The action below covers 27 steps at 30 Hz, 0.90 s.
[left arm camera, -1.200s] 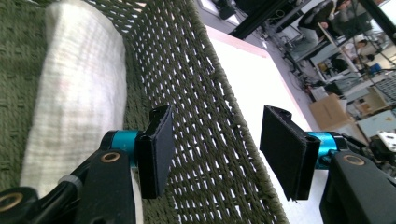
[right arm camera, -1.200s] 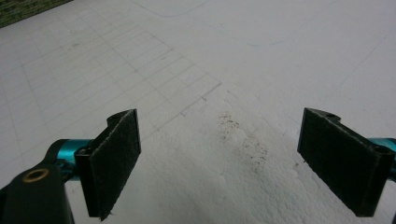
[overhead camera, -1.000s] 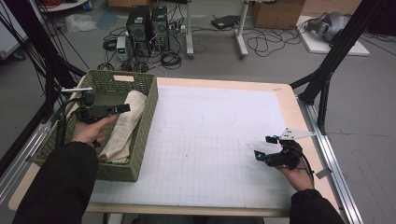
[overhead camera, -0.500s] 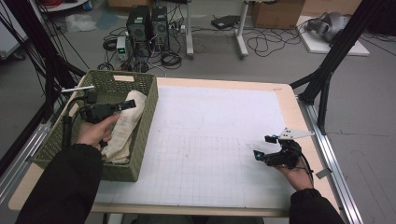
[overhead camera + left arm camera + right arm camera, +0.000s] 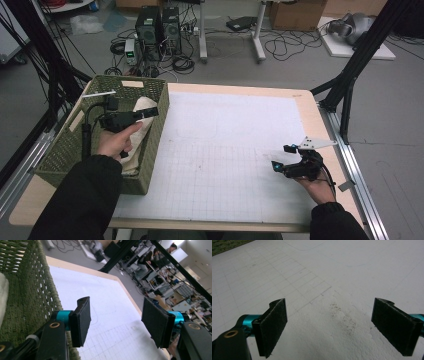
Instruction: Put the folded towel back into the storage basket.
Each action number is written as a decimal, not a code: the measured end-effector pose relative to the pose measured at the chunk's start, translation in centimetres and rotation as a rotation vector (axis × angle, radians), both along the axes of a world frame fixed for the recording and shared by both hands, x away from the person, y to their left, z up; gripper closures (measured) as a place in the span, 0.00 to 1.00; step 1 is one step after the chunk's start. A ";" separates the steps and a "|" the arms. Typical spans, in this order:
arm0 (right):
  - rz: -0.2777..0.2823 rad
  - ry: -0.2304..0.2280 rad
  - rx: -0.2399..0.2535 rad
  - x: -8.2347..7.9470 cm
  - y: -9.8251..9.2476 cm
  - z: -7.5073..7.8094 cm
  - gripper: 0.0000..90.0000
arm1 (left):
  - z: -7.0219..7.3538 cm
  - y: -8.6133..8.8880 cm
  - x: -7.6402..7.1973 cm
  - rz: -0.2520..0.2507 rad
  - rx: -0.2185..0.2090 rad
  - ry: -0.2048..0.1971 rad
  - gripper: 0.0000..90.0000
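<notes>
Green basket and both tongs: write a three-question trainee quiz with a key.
1. True or false: the cream cloth lies inside the green basket.
2. Which tongs hang over the basket: A left tongs, B right tongs?
3. Fill in: the right tongs' jaws hold ____ over the white mat.

Key: 1 true. 2 A; its jaws have just been opening, with nothing between them. 3 nothing.

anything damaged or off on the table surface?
Yes: the white mat looks scuffed and rough with dark specks just ahead of the right gripper. The cloth lies crumpled in the basket.
</notes>
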State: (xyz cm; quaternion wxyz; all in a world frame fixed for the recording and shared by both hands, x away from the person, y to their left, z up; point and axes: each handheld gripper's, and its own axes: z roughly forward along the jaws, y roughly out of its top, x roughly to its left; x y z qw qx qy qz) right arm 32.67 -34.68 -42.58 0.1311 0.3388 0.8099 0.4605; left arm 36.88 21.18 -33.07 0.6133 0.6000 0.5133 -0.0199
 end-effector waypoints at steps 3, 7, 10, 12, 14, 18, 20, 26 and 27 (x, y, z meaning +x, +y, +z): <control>-0.001 -0.005 0.002 0.0 0.0 0.0 0.14 | 0.0 -0.4 -0.1 0.027 -0.003 0.003 0.43; 0.000 -0.001 0.003 0.0 0.0 0.0 0.14 | 0.0 -1.0 -0.2 0.028 -0.016 0.006 0.41; 0.000 -0.002 0.006 0.0 -0.1 0.0 0.14 | 0.0 -1.7 -0.3 0.033 -0.023 0.010 0.39; -0.001 0.001 0.006 0.0 -0.1 0.0 0.14 | 0.0 -2.2 -0.4 0.035 -0.022 0.005 0.38; -0.002 0.002 0.007 0.0 -0.1 0.0 0.14 | 0.0 -2.6 -0.5 0.047 -0.021 0.003 0.37; 0.001 -0.005 0.008 0.0 -0.1 0.1 0.14 | -0.1 -3.3 -0.8 0.050 -0.026 0.000 0.38; 0.001 -0.003 0.012 0.0 -0.1 0.1 0.14 | -0.1 -3.7 -0.9 0.051 -0.020 0.003 0.38; 0.003 -0.001 0.013 0.0 -0.1 0.2 0.14 | 0.2 -5.2 -1.3 0.039 -0.027 -0.021 0.37; 0.003 -0.002 0.012 0.0 -0.1 0.2 0.14 | 0.2 -5.5 -1.4 0.051 -0.018 -0.029 0.37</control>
